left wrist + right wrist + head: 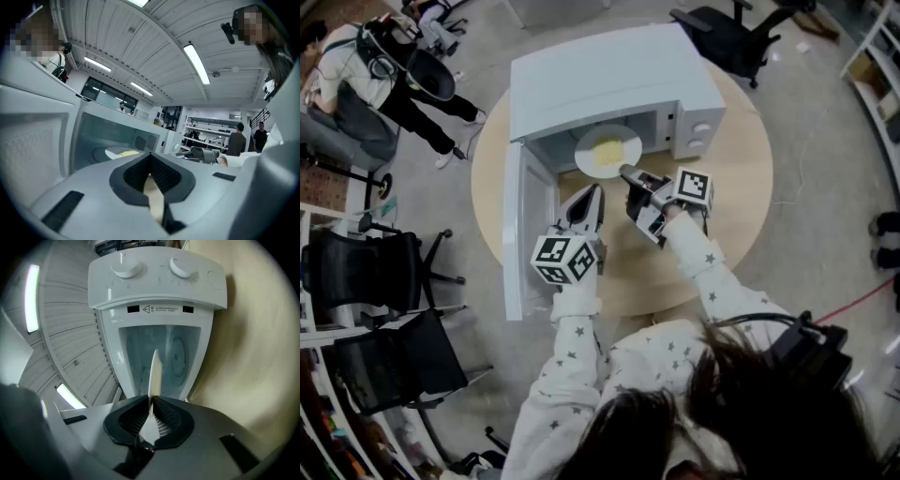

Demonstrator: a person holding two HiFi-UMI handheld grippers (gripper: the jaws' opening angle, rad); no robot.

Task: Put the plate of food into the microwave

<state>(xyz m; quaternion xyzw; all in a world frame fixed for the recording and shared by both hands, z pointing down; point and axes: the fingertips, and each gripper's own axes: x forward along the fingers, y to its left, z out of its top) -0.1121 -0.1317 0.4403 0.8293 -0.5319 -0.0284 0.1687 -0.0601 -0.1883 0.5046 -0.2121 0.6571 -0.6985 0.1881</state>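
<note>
Now your right gripper (625, 172) pinches the rim of the plate (586, 159), which looks stiff and breakable; keep the food (607, 150) level. Your left gripper (595, 190) is pressed together, empty.

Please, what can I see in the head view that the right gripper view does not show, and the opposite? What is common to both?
Only the head view: the left gripper, the yellow food on the plate, and the microwave's open door.
Only the right gripper view: the fingers clamped on the plate's rim, seen edge-on, and the label under the control panel.
Both: the white microwave, the plate at its opening, and the right gripper that holds it.
</note>
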